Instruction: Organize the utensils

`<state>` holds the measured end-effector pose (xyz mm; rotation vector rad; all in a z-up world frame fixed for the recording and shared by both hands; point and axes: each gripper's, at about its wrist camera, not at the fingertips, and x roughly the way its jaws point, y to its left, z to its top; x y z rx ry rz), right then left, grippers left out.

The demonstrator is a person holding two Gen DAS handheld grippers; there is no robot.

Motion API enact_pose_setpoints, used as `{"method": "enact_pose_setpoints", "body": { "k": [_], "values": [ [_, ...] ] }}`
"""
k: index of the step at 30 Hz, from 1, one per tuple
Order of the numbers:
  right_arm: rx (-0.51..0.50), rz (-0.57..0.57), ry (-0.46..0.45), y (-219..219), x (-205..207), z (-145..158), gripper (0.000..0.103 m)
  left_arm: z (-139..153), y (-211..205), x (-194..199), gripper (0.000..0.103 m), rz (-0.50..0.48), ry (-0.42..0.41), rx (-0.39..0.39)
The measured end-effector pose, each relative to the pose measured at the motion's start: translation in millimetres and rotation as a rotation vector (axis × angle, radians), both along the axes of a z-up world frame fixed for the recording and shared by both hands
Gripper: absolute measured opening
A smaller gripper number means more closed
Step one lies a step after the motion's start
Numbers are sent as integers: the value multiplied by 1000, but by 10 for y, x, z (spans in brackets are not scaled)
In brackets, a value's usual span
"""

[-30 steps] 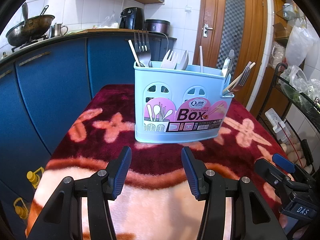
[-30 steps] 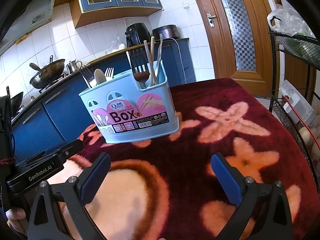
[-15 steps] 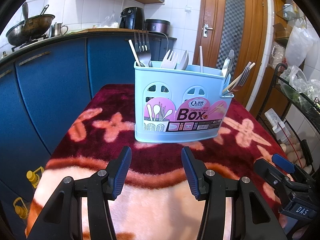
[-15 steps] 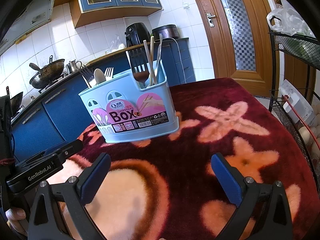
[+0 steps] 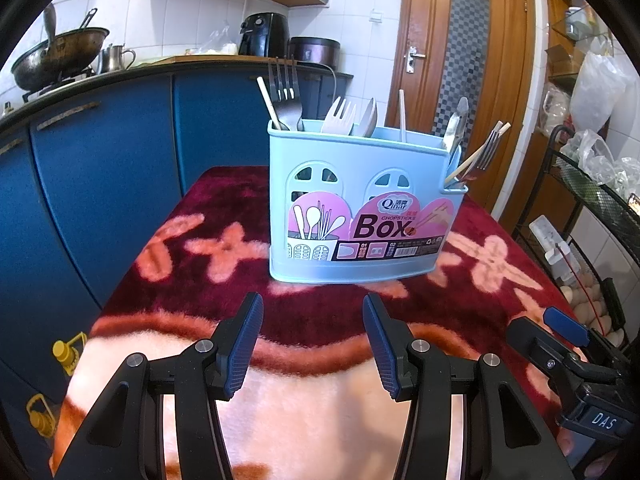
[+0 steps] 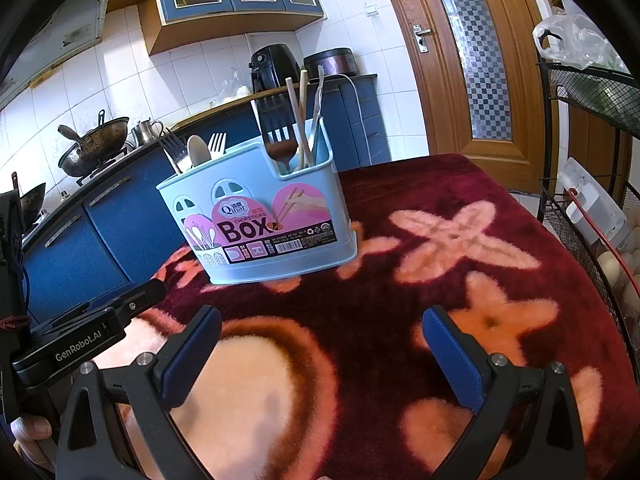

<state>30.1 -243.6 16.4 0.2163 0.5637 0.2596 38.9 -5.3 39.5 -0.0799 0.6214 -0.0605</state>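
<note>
A light blue utensil box (image 5: pixel 360 208) with a pink "Box" label stands upright on the red flowered cloth (image 5: pixel 224 280); it also shows in the right wrist view (image 6: pixel 264 216). Forks (image 5: pixel 285 92), a spoon (image 5: pixel 368 114), chopsticks (image 6: pixel 298 116) and other utensils stand in its compartments. My left gripper (image 5: pixel 312 344) is open and empty, low over the cloth in front of the box. My right gripper (image 6: pixel 320 356) is open wide and empty, in front and to the right of the box.
Blue kitchen cabinets (image 5: pixel 100 168) stand to the left and behind, with a wok (image 5: pixel 60 56) on the counter. A black wire rack (image 5: pixel 592 220) with eggs and bags stands right of the table. A wooden door (image 5: pixel 460 60) is behind.
</note>
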Motion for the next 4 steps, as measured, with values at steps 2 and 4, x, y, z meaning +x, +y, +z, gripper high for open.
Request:
{"method": "enact_pose_setpoints", "body": {
  "k": [2, 4],
  "values": [
    [0, -1, 1, 3, -6, -3, 102, -6, -3, -3, 53, -2, 1, 1],
    [0, -3, 1, 4, -12, -11, 102, -14, 1, 4, 54, -2, 4, 2]
  ]
}}
